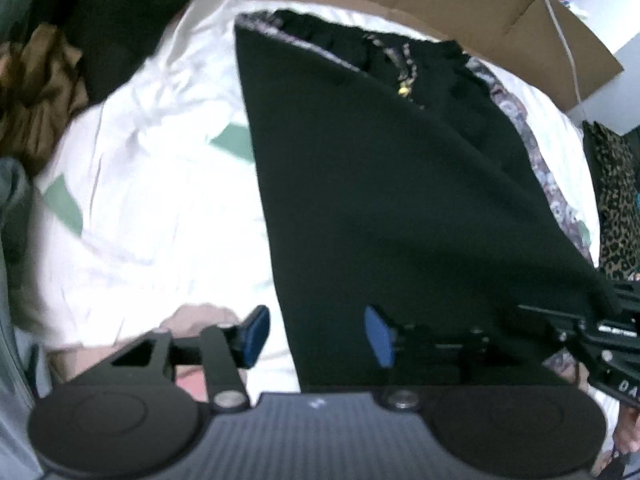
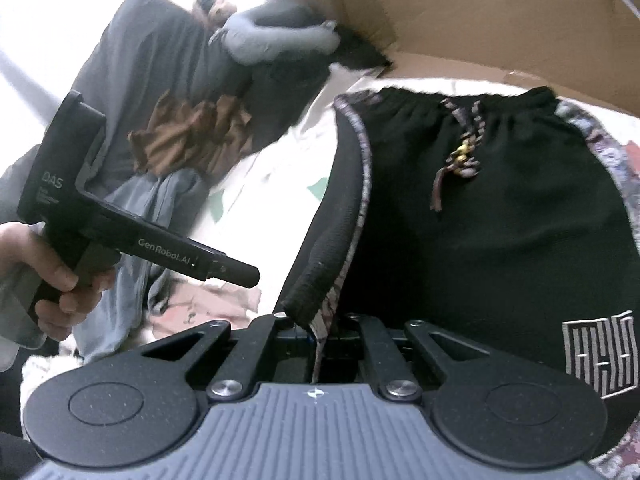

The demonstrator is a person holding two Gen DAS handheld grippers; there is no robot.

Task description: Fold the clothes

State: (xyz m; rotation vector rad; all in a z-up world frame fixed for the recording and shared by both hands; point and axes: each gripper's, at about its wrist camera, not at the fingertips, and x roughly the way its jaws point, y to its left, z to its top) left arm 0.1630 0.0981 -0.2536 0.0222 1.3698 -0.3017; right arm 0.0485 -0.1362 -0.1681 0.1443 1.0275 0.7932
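The black shorts (image 2: 480, 220), drawstring waistband toward the cardboard box (image 2: 500, 32), lie on the white bedsheet (image 1: 160, 200) with one hem corner lifted, apparently so that side can fold across. The right gripper (image 2: 316, 332) is clamped on that hem. The left gripper (image 1: 316, 336) hangs over the near edge, jaws apart and empty.

place: home bedroom | evidence: bedsheet (image 1: 160, 208), clothes pile (image 2: 192, 140)
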